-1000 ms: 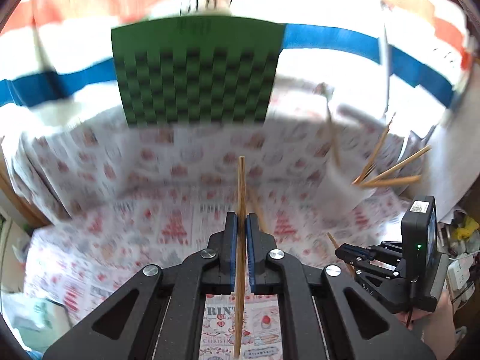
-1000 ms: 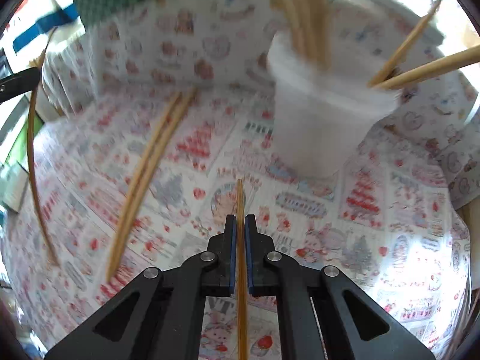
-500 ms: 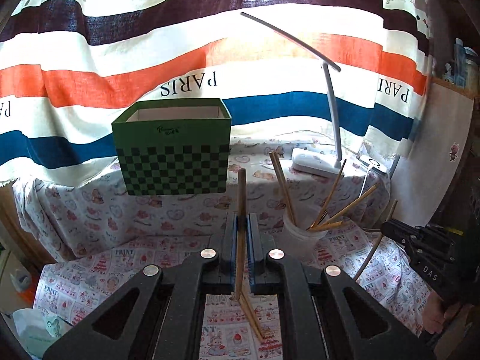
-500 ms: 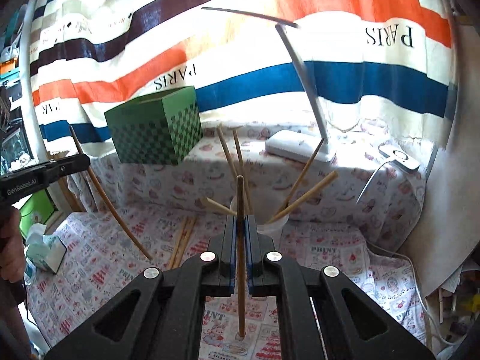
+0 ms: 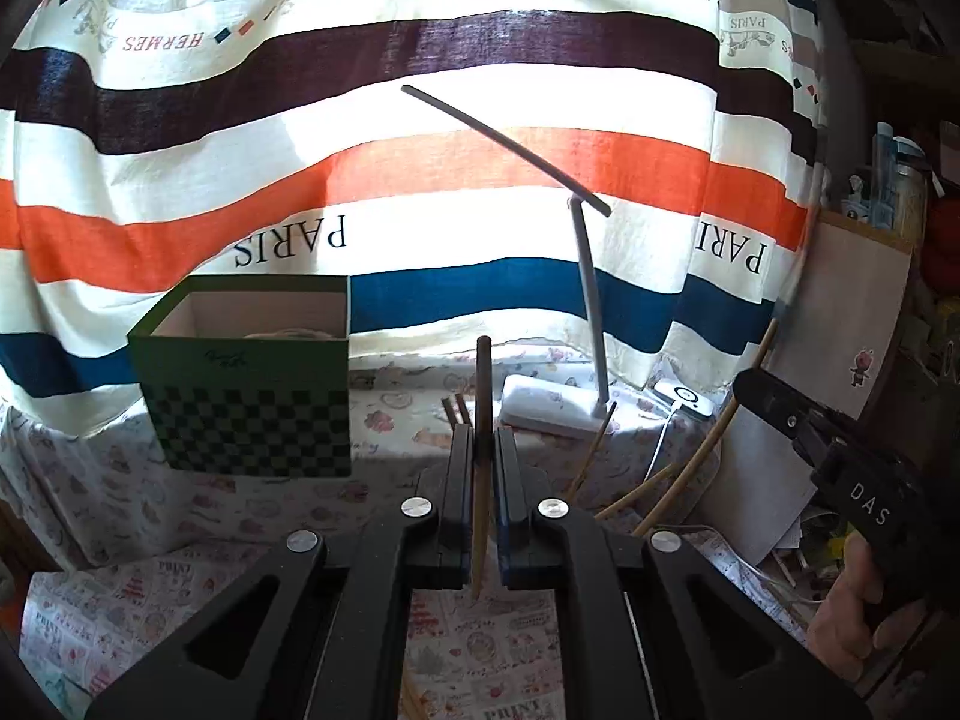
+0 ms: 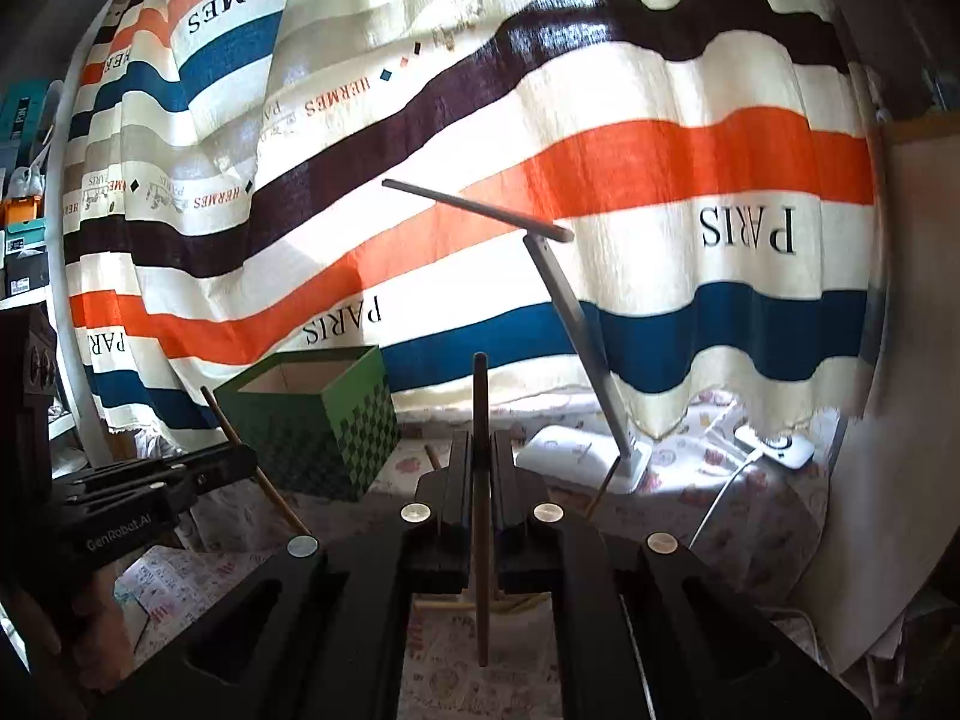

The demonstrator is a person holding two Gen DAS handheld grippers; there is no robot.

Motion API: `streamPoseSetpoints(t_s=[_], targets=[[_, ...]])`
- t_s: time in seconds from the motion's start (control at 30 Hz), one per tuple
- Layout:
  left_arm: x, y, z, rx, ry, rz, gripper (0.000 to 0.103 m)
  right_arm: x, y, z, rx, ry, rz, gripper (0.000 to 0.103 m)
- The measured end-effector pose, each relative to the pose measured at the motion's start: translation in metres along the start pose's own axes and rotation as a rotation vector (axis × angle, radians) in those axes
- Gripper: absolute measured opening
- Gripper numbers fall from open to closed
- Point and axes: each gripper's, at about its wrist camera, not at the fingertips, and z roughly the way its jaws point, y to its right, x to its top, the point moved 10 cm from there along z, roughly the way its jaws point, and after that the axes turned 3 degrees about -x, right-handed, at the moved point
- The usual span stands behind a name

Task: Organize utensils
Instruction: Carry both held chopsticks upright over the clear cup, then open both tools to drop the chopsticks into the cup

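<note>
The left gripper [image 5: 482, 450] has its black fingers [image 5: 459, 480] squeezed tight on a thin wooden chopstick [image 5: 482, 420]. The stick stands almost straight up between the fingers, with its dark top poking out above them and its lower end hanging below.

The right gripper [image 6: 480, 456] holds a second thin wooden chopstick [image 6: 480, 480] the same way, pinched tight and standing up. In the left view, the right gripper shows at the right edge, held by a hand [image 5: 852, 618], and its stick slants up and down past its tip.

Below the left gripper, more wooden chopsticks [image 5: 624, 501] lean out in a fan, just right of its fingers. What they stand in is hidden behind the gripper.

The counter [image 5: 90, 606] wears a white cloth with little pink and red pictures. At the back left sits a green box with a checked pattern [image 5: 252, 414], open at the top. To the right stands a white desk lamp with a thin bent arm [image 5: 591, 330]. Behind it all hangs a big striped curtain [image 5: 420, 162] in orange, blue, dark purple and cream, with light shining through it.
</note>
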Motion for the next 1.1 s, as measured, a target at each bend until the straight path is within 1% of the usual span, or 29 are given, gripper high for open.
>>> streamPoseSetpoints(t_s=[0.07,0.1,0.2,0.27,0.33,0.47,0.6,0.73,0.83,0.93,1.07,1.1], targets=[[0.009,0.005,0.006,-0.012,0.028,0.015,0.005,0.012,0.000,-0.001,-0.008,0.055,-0.004,0.006],[0.014,0.007,0.009,-0.020,0.037,0.016,0.005,0.015,-0.001,0.001,-0.007,0.069,-0.007,0.006],[0.023,0.012,0.020,-0.044,0.055,0.008,0.005,0.020,-0.003,0.007,0.005,0.104,-0.008,0.006],[0.025,0.013,0.029,-0.049,0.056,-0.003,0.005,0.018,-0.002,0.016,-0.005,0.106,-0.014,0.006],[0.024,0.015,0.039,-0.058,0.053,-0.005,0.005,0.012,-0.001,0.028,-0.006,0.091,-0.009,0.006],[0.013,0.015,0.062,-0.047,0.026,-0.003,0.005,-0.008,0.005,0.055,-0.006,0.042,0.016,0.006],[-0.008,0.015,0.090,-0.065,-0.043,-0.022,0.005,-0.030,0.011,0.078,-0.014,-0.016,0.023,0.006],[-0.030,0.011,0.113,-0.039,-0.100,-0.017,0.005,-0.050,0.017,0.096,0.003,-0.088,0.050,0.006],[-0.045,0.004,0.128,-0.063,-0.146,-0.067,0.005,-0.065,0.022,0.108,-0.006,-0.140,0.055,0.006],[-0.060,-0.007,0.142,-0.054,-0.184,-0.106,0.005,-0.076,0.028,0.115,-0.013,-0.169,0.066,0.006],[-0.062,-0.015,0.145,-0.060,-0.175,-0.126,0.005,-0.088,0.035,0.123,-0.020,-0.212,0.078,0.006],[-0.062,-0.015,0.145,-0.068,-0.176,-0.130,0.005,-0.088,0.036,0.123,-0.031,-0.205,0.068,0.006]])
